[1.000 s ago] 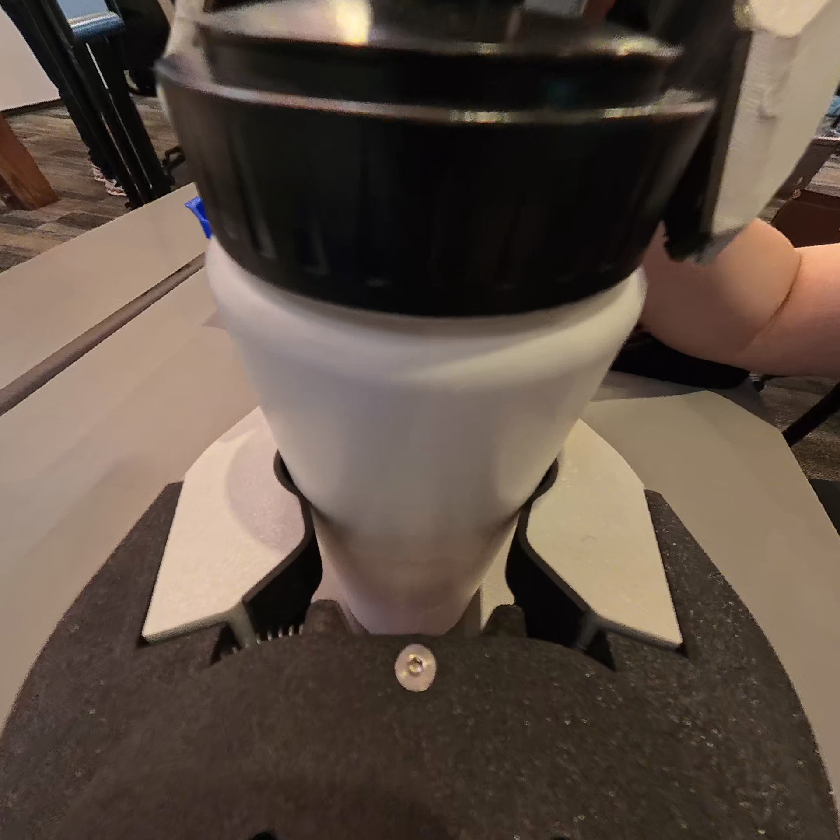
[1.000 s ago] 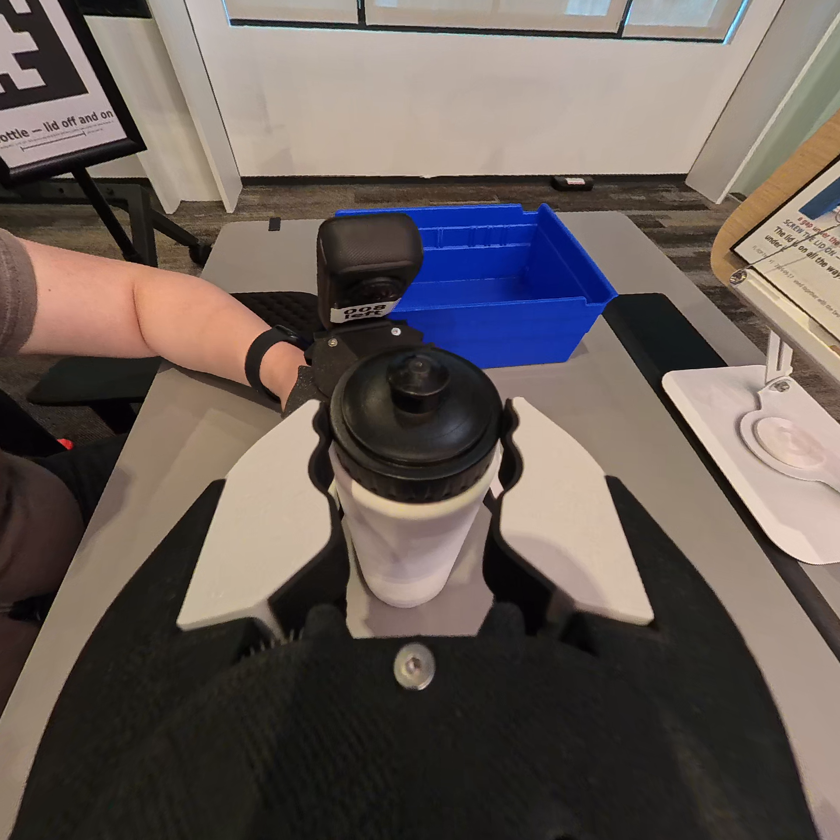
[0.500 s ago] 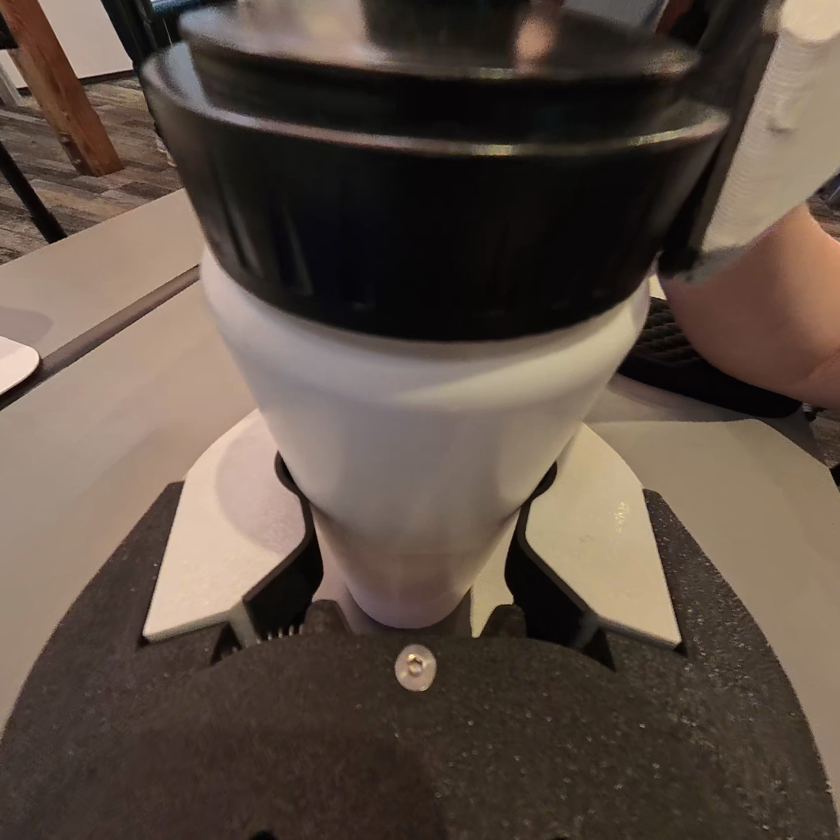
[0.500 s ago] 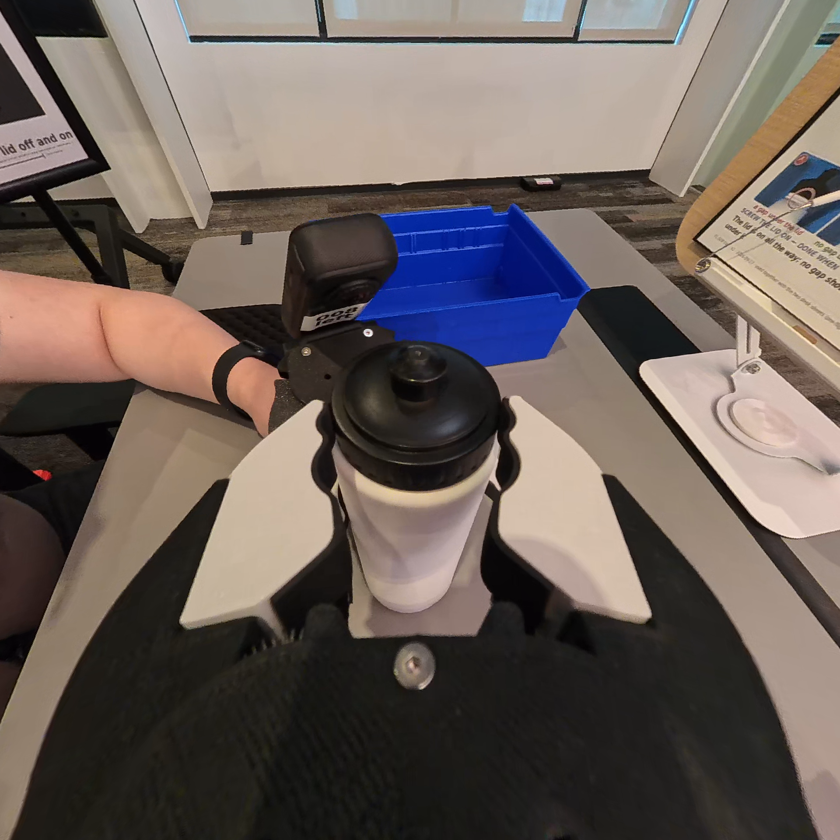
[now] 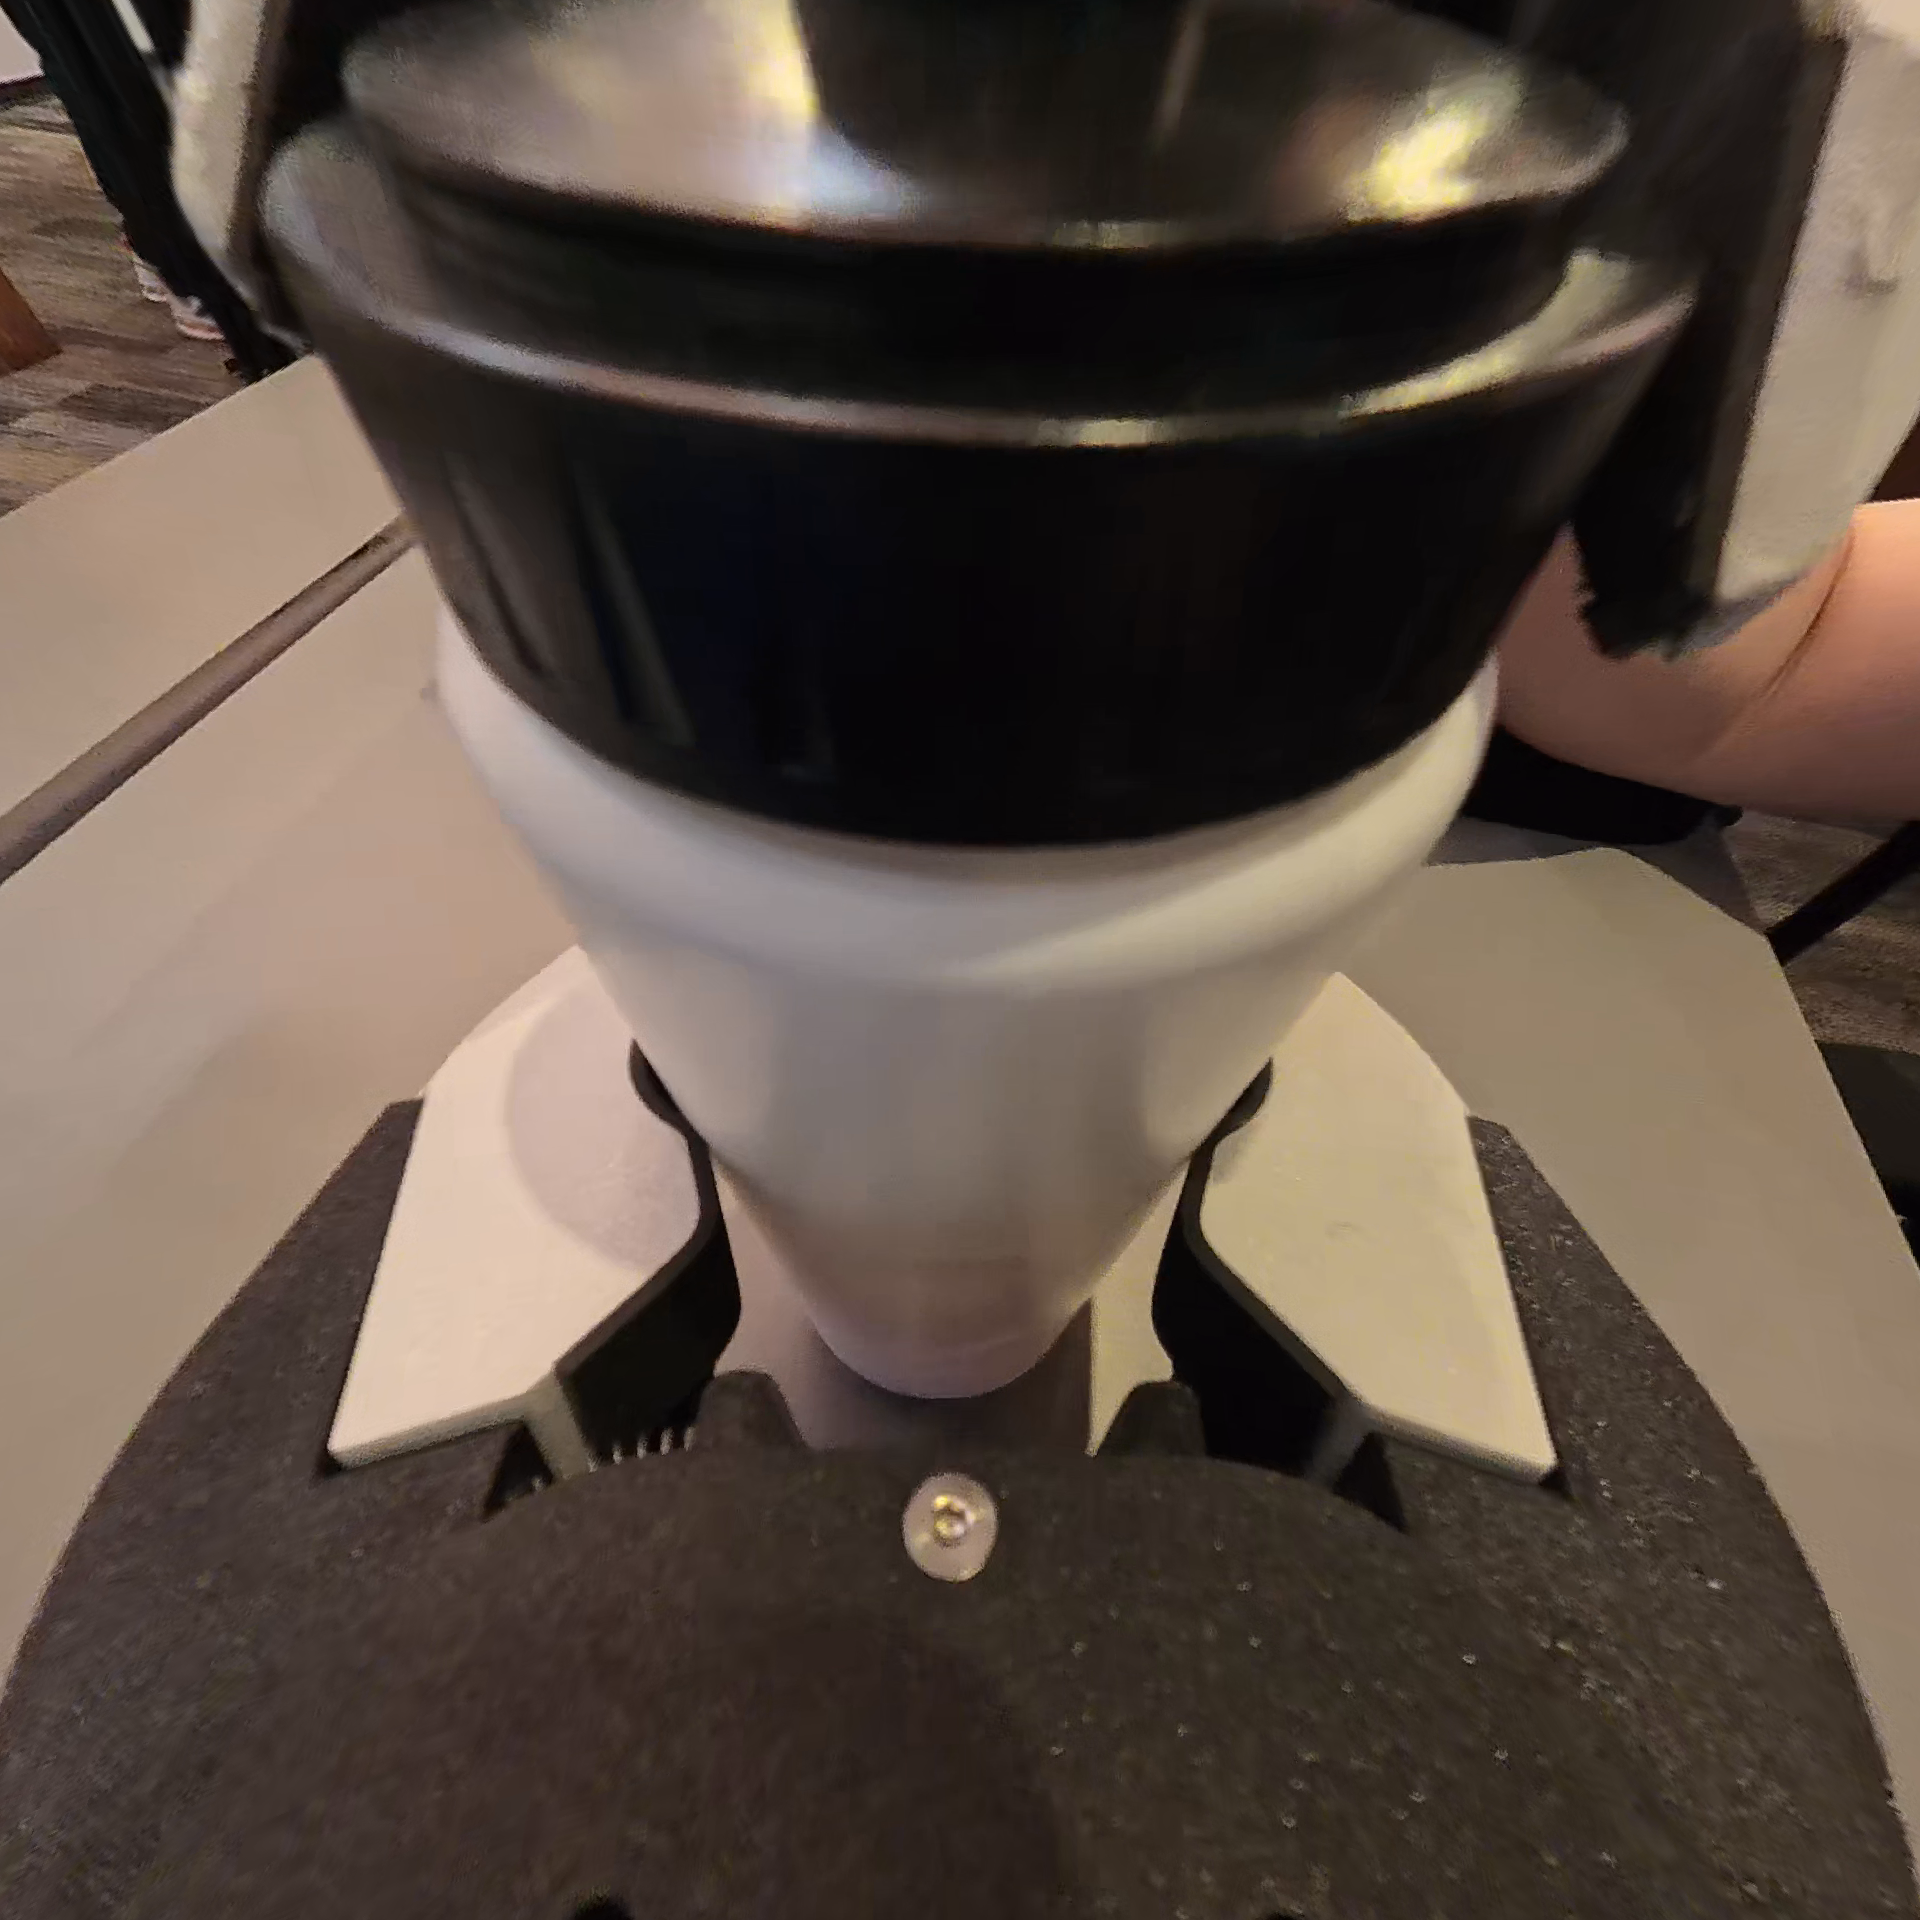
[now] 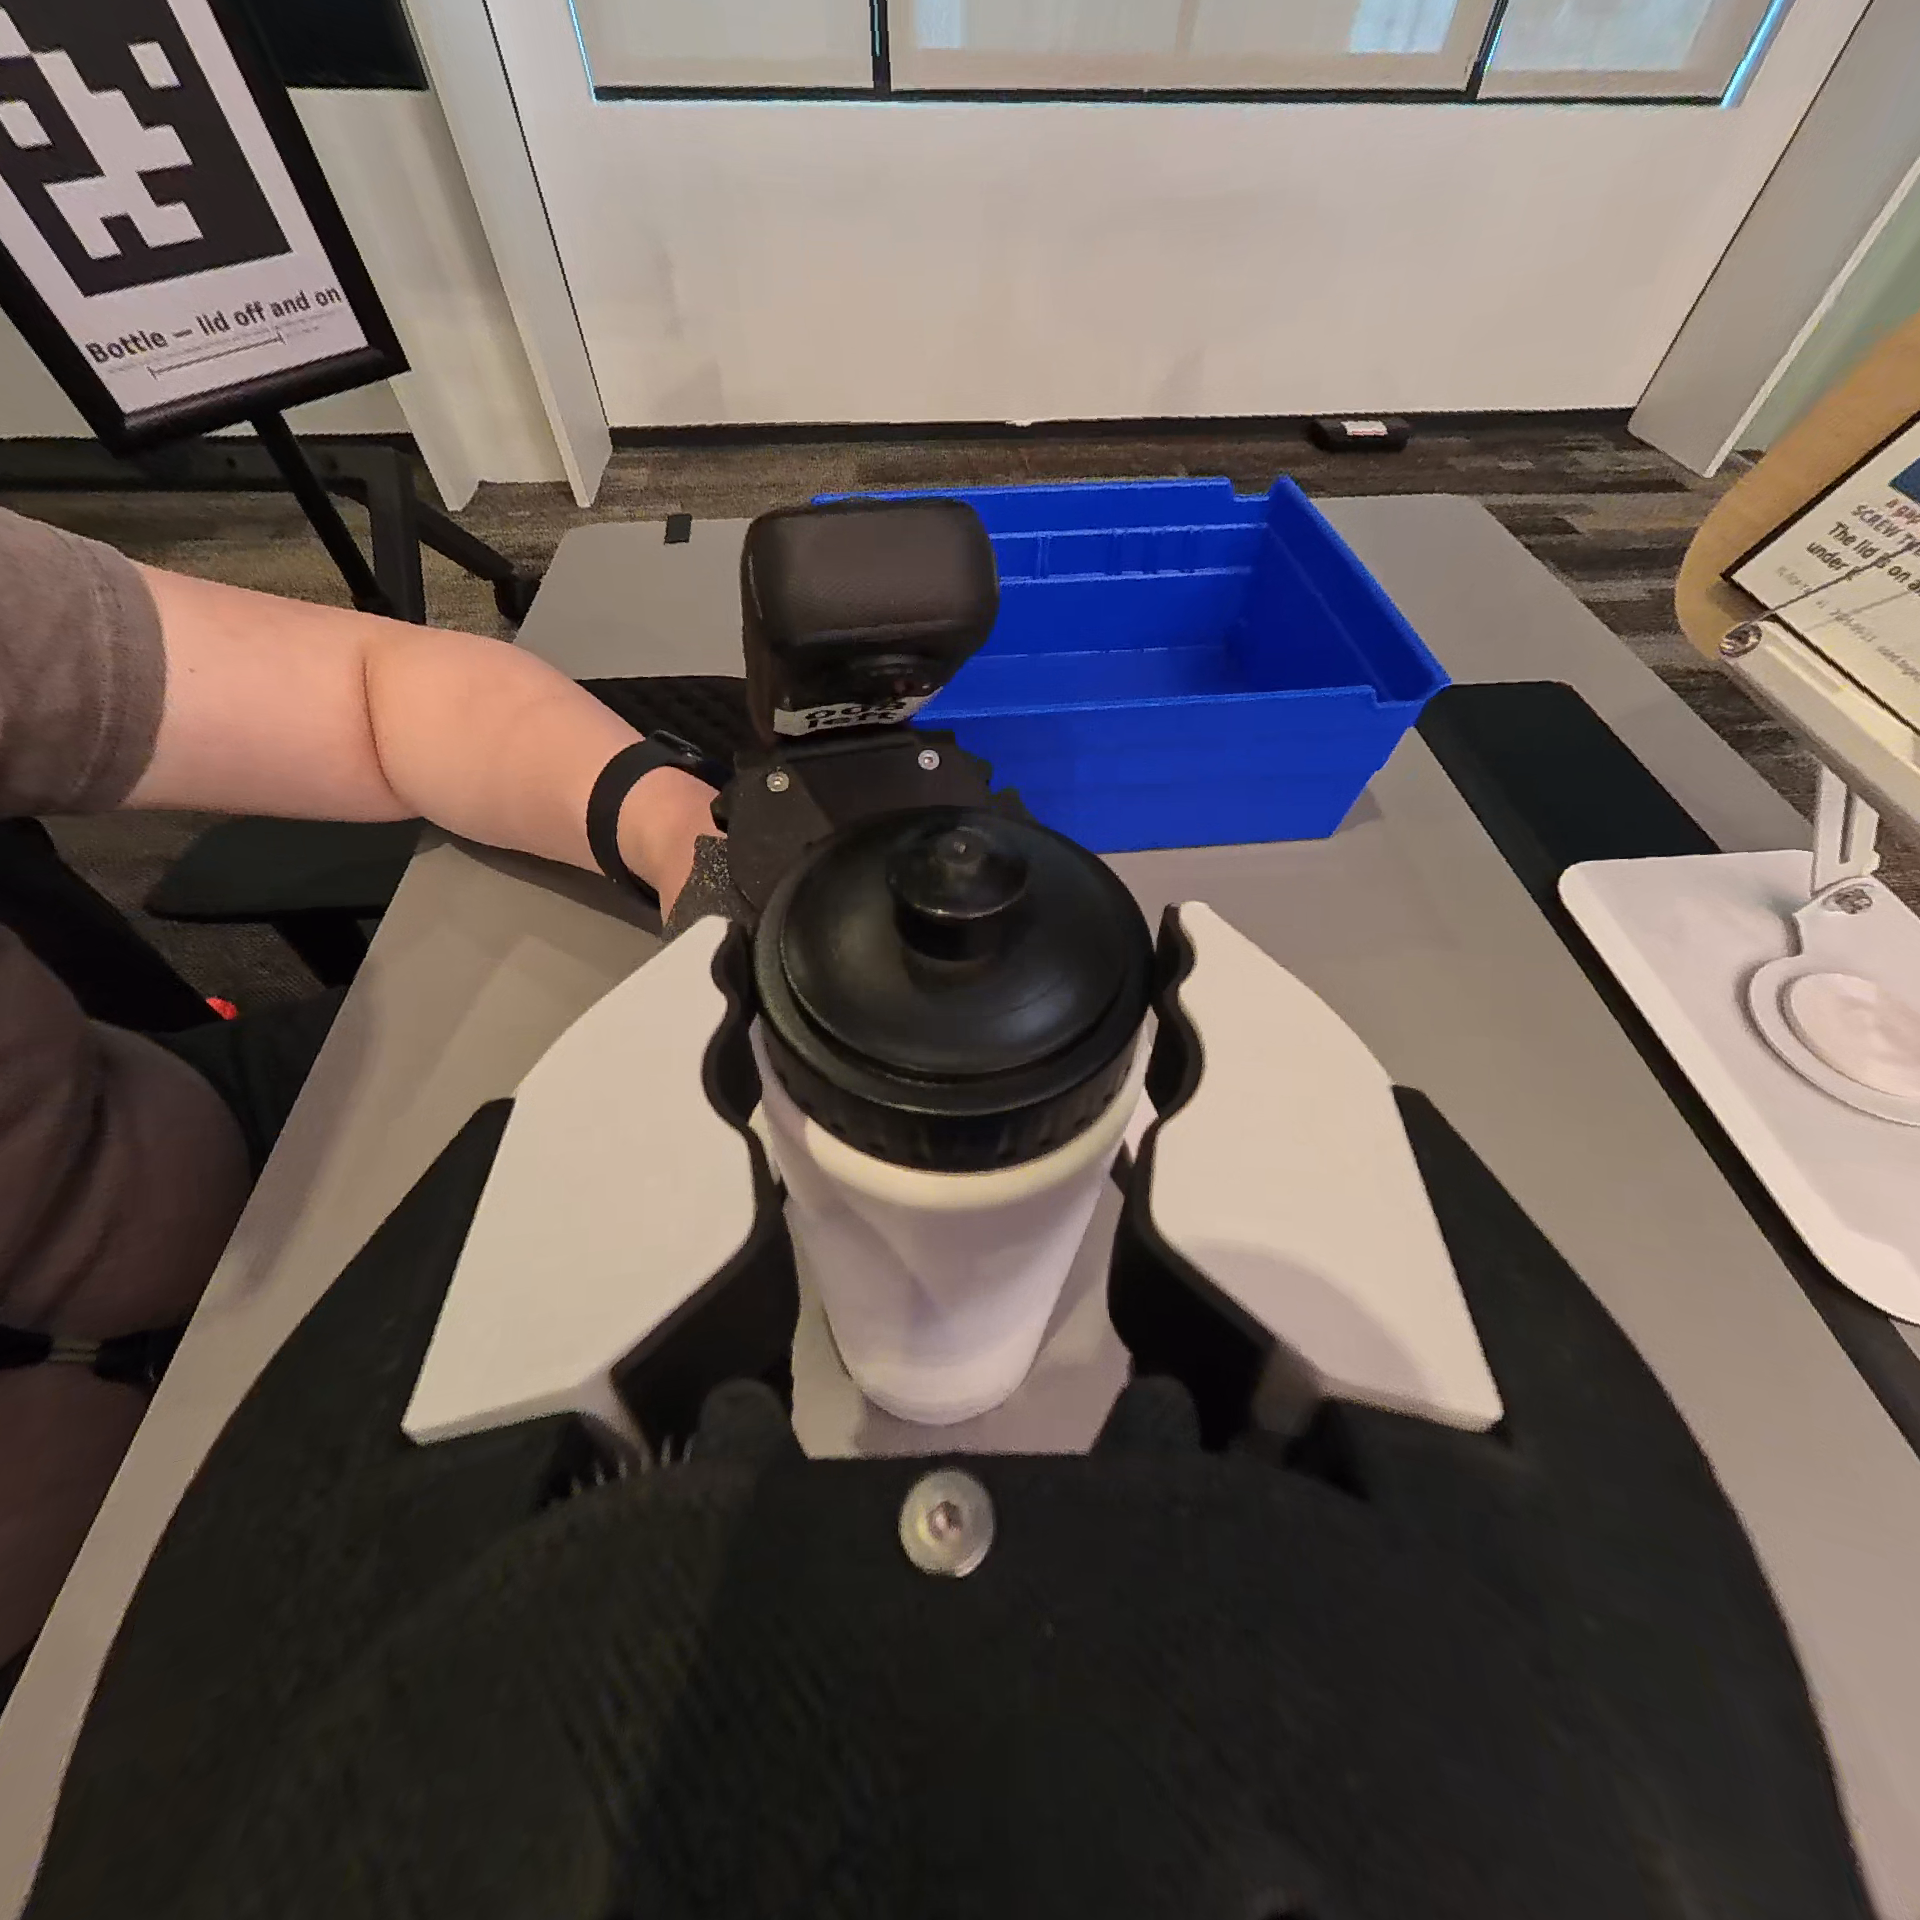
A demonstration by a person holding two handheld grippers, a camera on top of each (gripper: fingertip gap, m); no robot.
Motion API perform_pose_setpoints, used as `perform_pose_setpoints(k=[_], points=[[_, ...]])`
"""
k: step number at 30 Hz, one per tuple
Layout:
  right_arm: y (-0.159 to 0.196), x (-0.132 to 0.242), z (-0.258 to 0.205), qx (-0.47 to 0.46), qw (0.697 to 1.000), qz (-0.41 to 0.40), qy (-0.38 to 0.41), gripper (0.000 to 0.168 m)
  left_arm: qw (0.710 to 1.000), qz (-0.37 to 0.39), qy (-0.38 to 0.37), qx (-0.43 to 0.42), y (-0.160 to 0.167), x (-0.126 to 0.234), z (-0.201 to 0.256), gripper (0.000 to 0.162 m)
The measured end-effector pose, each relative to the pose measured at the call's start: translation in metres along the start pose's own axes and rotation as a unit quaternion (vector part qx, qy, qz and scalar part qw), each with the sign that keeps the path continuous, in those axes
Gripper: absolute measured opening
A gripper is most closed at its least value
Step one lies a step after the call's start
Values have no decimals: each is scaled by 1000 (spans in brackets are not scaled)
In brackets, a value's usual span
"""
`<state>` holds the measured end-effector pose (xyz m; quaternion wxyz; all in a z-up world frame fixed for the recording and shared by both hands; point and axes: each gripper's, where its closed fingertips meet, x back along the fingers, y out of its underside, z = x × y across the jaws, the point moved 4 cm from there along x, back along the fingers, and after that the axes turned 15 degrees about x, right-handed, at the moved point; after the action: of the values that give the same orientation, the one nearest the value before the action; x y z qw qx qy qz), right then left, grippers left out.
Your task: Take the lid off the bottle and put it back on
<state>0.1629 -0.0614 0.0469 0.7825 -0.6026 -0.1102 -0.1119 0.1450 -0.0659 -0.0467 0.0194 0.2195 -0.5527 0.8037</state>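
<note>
Bin [image 6: 1164, 665] seemingly behind bottle [image 6: 935, 1278]

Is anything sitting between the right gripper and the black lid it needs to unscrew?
Nothing visible. The right gripper already has its fingers on either side of the lid, while the left gripper clamps the white bottle lower down.

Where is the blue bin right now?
In the right wrist view, the blue bin sits on the grey table, behind the bottle and the left gripper's camera.

Wall: white [image 6: 1091, 260], far side
Windows: row along top [image 6: 1174, 42]
Floor: dark wood-look planks [image 6: 935, 462]
Table: grey [image 6: 468, 987]
</note>
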Motion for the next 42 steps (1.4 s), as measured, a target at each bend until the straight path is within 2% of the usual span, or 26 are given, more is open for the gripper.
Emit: perform_pose_setpoints(k=[4, 14, 17, 19, 21, 23, 26, 28, 42], points=[[0, -2, 3, -19, 1000, 5, 10, 76, 1000, -3, -1, 14, -1, 1, -3, 101], [-4, -3, 1, 9, 999, -24, 34, 76, 1000, -12, -23, 17, -4, -3, -1, 98], [-4, -3, 3, 2, 1000, -4, 31, 76, 1000, -5, -17, 20, -4, -3, 0, 99], [-3, -3, 6, -7, 1000, 13, 27, 76, 999, 19, -6, 27, -5, 0, -2, 101], [-2, -2, 5, 1, 1000, 22, 16, 75, 997, 78, 16, 14, -12, 5, 0, 101], [-1, -2, 4, 10, 1000, 27, 11, 75, 989, 141, 41, 15, -24, 13, 4, 111], [-1, -1, 3, 17, 999, 28, 0, 76, 994, 103, 32, -2, -22, 7, 2, 110], [0, 3, 3, 17, 1000, 20, -5, 76, 995, 97, 38, -5, -18, 2, 3, 101], [3, 13, 1, -10, 999, -30, -25, 76, 999, 37, 7, -9, -18, -5, 6, 99]])
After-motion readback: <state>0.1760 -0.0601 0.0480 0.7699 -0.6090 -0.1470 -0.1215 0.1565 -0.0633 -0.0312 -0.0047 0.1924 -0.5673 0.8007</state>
